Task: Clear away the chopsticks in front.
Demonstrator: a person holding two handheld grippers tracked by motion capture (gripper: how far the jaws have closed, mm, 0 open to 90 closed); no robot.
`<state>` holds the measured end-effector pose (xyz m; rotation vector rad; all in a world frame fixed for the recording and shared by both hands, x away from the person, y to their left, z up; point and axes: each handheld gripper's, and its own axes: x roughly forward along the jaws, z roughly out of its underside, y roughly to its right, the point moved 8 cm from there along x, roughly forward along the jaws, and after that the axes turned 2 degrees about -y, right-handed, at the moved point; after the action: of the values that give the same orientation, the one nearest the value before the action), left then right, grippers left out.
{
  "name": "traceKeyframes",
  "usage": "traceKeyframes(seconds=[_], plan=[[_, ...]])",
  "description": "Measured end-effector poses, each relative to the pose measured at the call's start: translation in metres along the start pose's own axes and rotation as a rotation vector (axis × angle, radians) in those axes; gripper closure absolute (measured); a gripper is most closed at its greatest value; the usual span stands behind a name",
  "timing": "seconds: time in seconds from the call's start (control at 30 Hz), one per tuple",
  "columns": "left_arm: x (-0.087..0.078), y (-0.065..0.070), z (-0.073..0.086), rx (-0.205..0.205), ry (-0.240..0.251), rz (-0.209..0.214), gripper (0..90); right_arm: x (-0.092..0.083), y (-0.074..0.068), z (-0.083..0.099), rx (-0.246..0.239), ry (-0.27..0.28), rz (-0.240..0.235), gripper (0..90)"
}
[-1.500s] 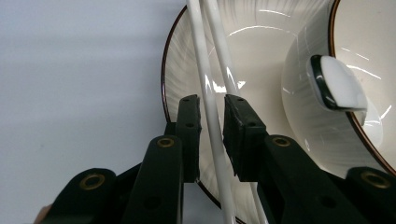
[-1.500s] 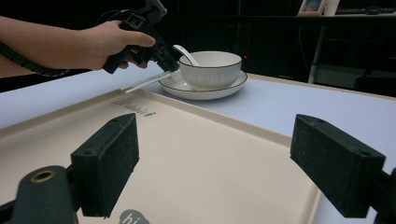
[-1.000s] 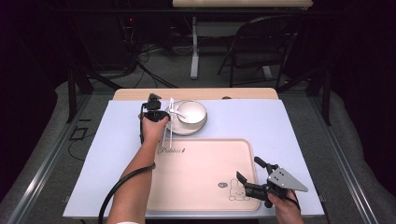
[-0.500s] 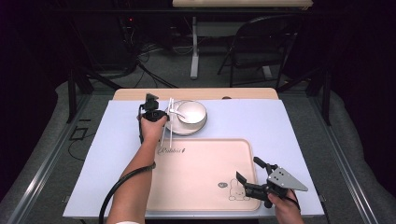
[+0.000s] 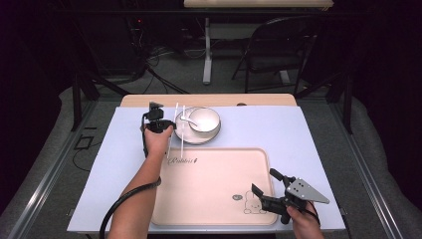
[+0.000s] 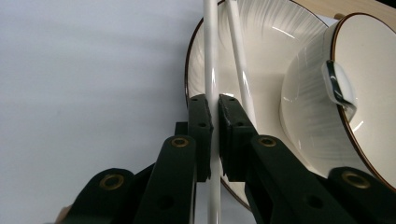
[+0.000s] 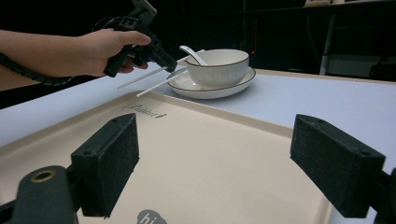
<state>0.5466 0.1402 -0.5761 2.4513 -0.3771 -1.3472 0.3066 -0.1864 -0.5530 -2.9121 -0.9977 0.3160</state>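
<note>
Left tool [image 6: 214, 135] clamped on slim glossy white chopstick [image 6: 211, 56], right tool [image 7: 215, 158] apart.

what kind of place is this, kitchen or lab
Probably a lab or test room, not a kitchen: a small table set with a tray and bowl, cables on the floor, and a folding chair behind.

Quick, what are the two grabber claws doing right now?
Left gripper: shut on one white chopstick at the plate's edge.
Right gripper: open, holding nothing, over the tray.
</note>
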Motion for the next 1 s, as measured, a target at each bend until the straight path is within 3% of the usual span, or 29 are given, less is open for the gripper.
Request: traceKeyframes(seconds=[0.2, 0.47, 0.6, 0.77, 1.0], plan=[[-0.019, -0.001, 0.000, -0.015, 0.062, 0.026, 84.4, 0.001, -0.005, 0.001, -0.013, -0.005, -0.011, 14.7], [-0.039, 0.008, 0.007, 0.018, 0.095, 0.040, 84.4, 0.002, -0.007, 0.004, -0.029, -0.017, -0.017, 14.7], [-0.049, 0.014, 0.015, 0.051, 0.113, 0.032, 84.4, 0.001, -0.008, 0.002, -0.035, -0.009, -0.016, 14.7], [-0.060, 0.018, 0.032, 0.095, 0.118, 0.068, 84.4, 0.002, -0.008, 0.003, -0.040, -0.013, -0.014, 14.7], [-0.077, 0.011, 0.064, 0.088, 0.119, 0.102, 84.5, 0.004, -0.009, 0.005, -0.054, -0.022, -0.009, 14.7]])
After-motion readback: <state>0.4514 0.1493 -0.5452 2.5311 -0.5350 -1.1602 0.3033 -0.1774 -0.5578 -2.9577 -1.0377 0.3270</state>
